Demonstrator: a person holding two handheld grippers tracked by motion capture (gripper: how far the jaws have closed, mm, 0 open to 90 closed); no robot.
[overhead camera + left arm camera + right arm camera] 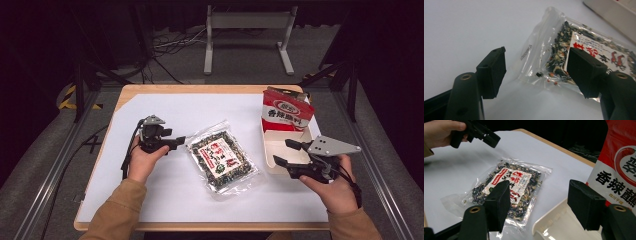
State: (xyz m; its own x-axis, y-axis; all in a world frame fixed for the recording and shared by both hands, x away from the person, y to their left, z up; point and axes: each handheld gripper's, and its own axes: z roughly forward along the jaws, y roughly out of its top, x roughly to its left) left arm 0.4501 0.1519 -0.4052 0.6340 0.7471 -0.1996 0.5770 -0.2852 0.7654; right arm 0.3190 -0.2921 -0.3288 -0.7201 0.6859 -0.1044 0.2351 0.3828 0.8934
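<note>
Left gripper gapes, empty, beside the clear packet — dark dried bits, red-and-white label.

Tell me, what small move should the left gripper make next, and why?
Probably lower the left gripper a little further onto the clear edge of the snack bag. Its fingers stand open with nothing between them, just beside the bag lying flat on the table.

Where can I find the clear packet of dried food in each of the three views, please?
High view: the clear packet lies at the middle of the white table cover, between the two grippers.
Left gripper view: right of centre, its near corner between the open jaws.
Right gripper view: left of centre, behind the left jaw.
Shared landmark: the white tray beside it.
</note>
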